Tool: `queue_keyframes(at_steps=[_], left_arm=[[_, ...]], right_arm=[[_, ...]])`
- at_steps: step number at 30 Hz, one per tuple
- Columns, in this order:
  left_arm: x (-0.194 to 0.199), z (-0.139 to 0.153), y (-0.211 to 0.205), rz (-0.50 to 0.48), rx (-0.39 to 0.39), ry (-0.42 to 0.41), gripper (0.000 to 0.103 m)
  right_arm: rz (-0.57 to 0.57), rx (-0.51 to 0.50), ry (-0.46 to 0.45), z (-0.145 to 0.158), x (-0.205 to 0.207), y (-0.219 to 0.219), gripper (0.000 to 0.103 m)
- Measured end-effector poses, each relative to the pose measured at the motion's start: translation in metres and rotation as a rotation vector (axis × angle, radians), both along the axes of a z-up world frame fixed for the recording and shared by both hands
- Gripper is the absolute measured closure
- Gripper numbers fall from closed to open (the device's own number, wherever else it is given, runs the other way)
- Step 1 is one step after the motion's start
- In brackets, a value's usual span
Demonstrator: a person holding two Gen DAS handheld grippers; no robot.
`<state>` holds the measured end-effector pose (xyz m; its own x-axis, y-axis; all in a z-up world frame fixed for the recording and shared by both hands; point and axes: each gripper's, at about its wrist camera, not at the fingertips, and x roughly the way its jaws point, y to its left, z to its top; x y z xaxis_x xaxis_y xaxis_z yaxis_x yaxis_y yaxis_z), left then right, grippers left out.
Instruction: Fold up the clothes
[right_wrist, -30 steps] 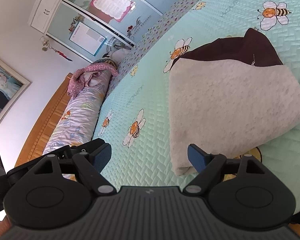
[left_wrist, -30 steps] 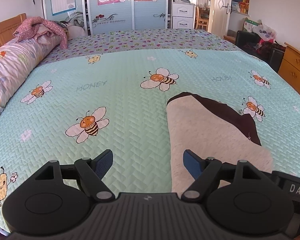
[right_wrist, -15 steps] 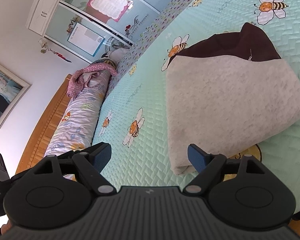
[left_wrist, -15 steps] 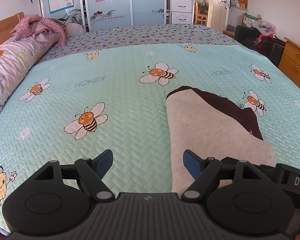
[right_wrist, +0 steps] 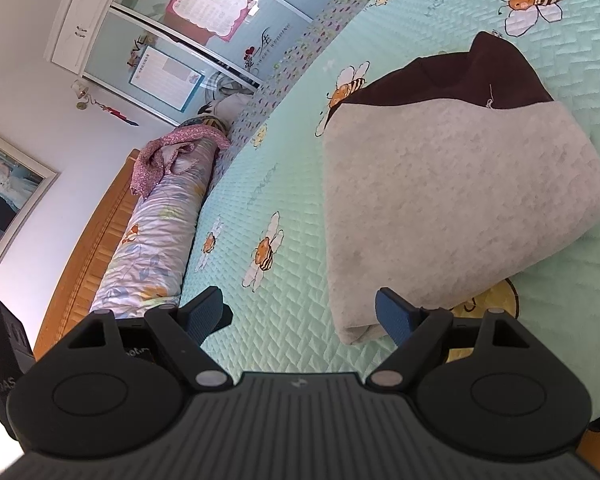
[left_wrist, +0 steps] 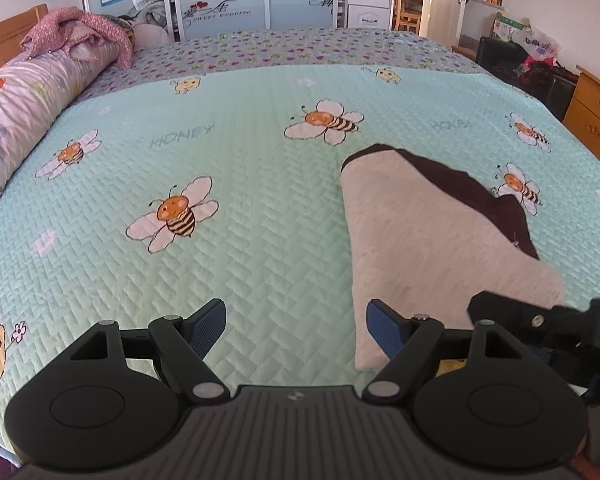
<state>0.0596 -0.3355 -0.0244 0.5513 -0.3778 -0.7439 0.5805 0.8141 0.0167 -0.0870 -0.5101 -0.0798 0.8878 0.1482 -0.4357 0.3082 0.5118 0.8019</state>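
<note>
Fleece (right_wrist: 452,196) is lying folded into a thick grey pad on the bed (left_wrist: 260,184), brown side peeking out at the far edge. I'm holding both my left gripper (left_wrist: 296,322) and right gripper (right_wrist: 300,314) spread wide, gripping nothing. It's looking soft, floppy and light, so I'm guessing pinch a corner through all layers. The underside and how many layers are hidden from me.
</note>
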Motion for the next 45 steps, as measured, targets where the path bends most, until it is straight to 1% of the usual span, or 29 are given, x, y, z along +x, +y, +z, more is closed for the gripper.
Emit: queue_keyframes(at_steps=[12, 21, 30, 35, 40, 45], left_arm=[[0.003, -0.022, 0.001, 0.005, 0.042, 0.052, 0.023], [0.003, -0.027, 0.000, 0.006, 0.057, 0.062, 0.023], [0.002, -0.032, 0.002, 0.005, 0.059, 0.081, 0.023], [0.004, -0.038, 0.003, 0.015, 0.064, 0.107, 0.023], [0.005, -0.041, 0.004, 0.019, 0.059, 0.116, 0.023], [0.008, -0.045, 0.005, 0.018, 0.043, 0.144, 0.023]], right_arm=[[-0.034, 0.019, -0.010, -0.005, -0.011, -0.013, 0.019], [-0.026, 0.038, -0.010, -0.011, -0.011, -0.014, 0.019], [-0.035, 0.046, -0.013, -0.013, -0.016, -0.015, 0.019], [-0.037, 0.058, -0.007, -0.018, -0.017, -0.016, 0.019], [-0.041, 0.056, -0.020, -0.017, -0.019, -0.019, 0.019], [-0.057, 0.055, -0.037, -0.016, -0.024, -0.026, 0.019]])
